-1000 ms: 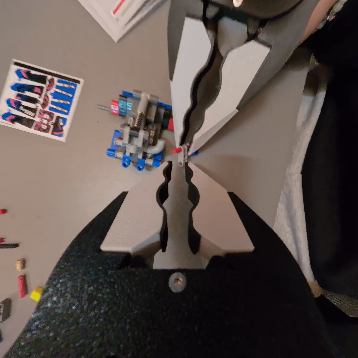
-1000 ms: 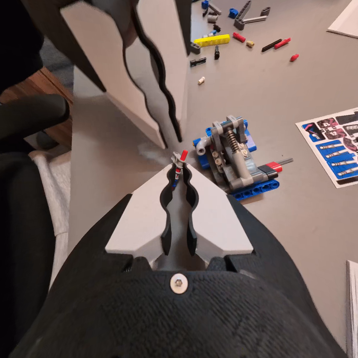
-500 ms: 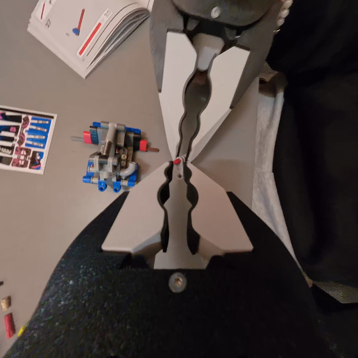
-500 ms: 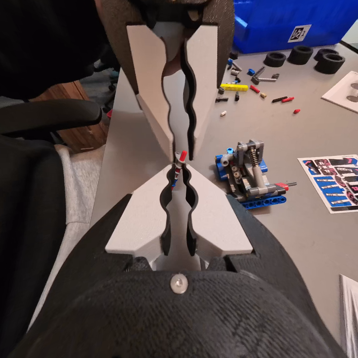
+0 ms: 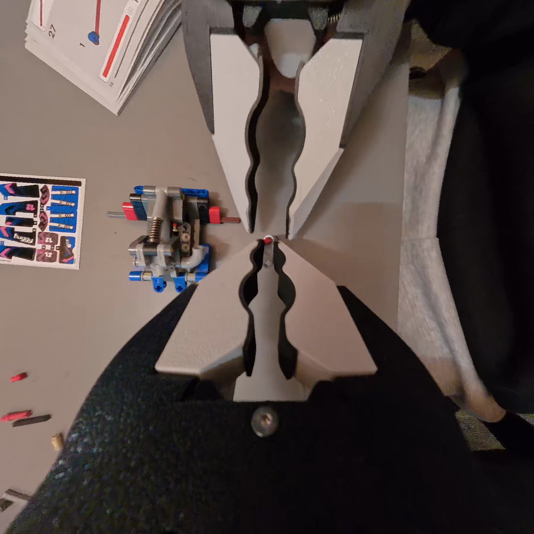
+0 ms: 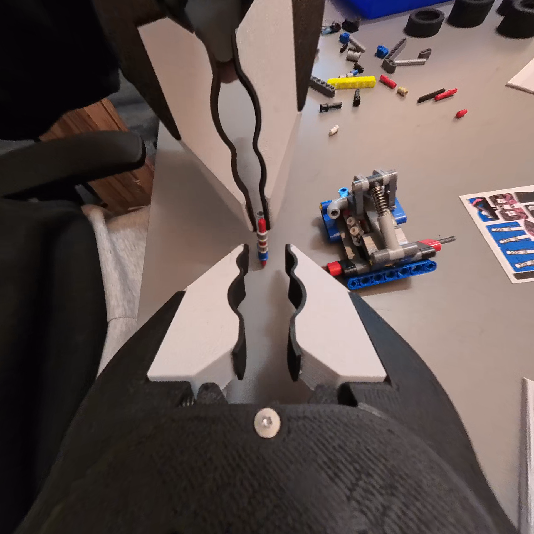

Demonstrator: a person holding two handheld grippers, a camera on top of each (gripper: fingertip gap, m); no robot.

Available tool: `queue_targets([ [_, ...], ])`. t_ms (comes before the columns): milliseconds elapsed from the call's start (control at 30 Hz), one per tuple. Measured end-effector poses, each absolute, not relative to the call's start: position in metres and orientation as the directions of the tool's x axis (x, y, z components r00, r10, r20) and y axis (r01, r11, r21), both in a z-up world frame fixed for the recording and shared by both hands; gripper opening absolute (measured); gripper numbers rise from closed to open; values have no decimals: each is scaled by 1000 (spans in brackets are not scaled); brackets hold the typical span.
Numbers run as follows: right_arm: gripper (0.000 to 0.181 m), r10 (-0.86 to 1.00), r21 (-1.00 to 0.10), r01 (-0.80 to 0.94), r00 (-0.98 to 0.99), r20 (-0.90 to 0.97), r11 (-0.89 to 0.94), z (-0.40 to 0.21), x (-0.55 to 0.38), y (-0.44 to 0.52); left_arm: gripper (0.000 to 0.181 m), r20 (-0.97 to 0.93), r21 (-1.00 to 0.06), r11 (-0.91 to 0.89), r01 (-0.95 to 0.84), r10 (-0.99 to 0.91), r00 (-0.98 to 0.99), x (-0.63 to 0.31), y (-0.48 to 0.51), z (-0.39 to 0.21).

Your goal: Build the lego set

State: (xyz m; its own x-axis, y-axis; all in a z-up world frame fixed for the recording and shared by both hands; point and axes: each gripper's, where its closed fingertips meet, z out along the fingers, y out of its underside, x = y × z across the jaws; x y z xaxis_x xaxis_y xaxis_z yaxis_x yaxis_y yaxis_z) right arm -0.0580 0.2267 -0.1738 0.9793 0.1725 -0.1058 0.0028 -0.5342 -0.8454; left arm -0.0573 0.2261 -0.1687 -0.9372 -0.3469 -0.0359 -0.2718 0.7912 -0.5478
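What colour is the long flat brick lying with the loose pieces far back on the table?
Bright yellow. The long flat brick shows best in the right wrist view.

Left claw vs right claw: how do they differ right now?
The left claw is shut on the small axle piece; the right claw stands open and holds nothing. In the right wrist view the left claw points down at the piece while the right claw points up toward it. Both share grey fingers with wavy black pads.

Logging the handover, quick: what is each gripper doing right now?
Left gripper: shut on the small red axle assembly.
Right gripper: open, holding nothing, its fingers either side of the assembly.
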Motion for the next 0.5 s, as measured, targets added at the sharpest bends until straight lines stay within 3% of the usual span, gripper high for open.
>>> queue_targets([
  [133, 6, 205, -796, 59, 975, -82, -602, -189, -64, 229, 3, -54, -524, 813, -252, -327, -943, -58, 222, -169],
  [500, 6, 161, -787, 27, 983, -92, -616, -192, -62, 228, 4, -15, -394, 851, -346, -383, -924, -55, 223, -171],
])
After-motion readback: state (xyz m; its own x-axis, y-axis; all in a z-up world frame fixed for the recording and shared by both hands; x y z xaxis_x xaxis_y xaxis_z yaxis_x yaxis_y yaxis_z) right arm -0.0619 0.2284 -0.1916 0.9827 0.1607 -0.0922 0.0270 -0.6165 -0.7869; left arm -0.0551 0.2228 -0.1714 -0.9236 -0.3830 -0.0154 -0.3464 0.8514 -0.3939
